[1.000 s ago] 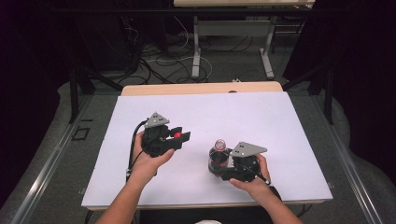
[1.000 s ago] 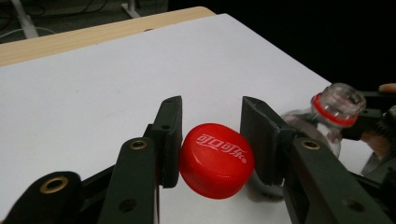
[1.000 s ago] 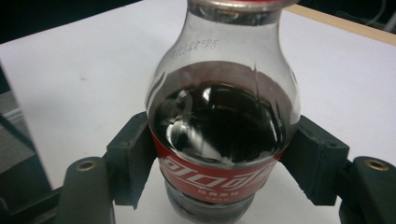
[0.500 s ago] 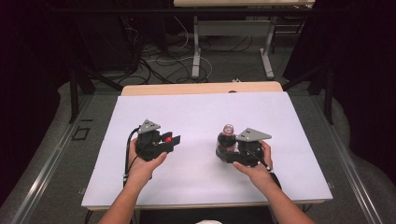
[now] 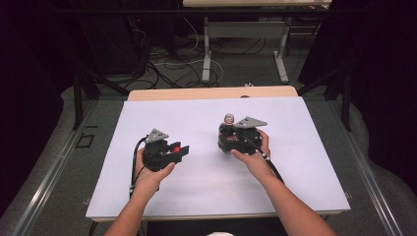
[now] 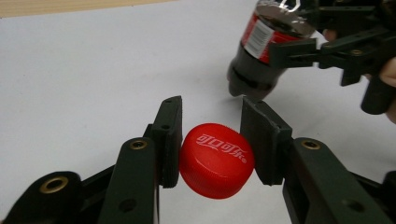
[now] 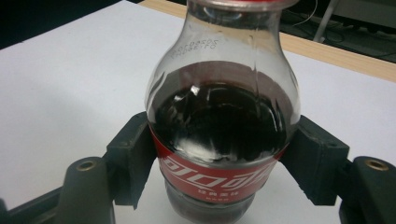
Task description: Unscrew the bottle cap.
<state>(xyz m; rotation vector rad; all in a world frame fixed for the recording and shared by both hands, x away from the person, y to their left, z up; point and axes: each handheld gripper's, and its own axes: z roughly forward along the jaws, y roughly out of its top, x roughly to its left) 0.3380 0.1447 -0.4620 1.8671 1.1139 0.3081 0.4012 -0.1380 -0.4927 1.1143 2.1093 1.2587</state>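
The left claw [image 6: 212,140] is clamped on a red bottle cap [image 6: 217,160], holding it by its rim low over the white counter [image 5: 295,147], left of the middle. The right claw [image 7: 224,163] grips a small cola bottle [image 7: 222,116] round its labelled waist, right of the middle and nearer the far edge; its neck looks open.

If the cap is going back on, I'd want the bottle set flat and upright first (from the left claw's camera it leans, part full of dark drink). Then bring the cap level above the neck, lower it straight, and turn only once the threads seat. The bottle must not spin in its grip, or the cola may slop.
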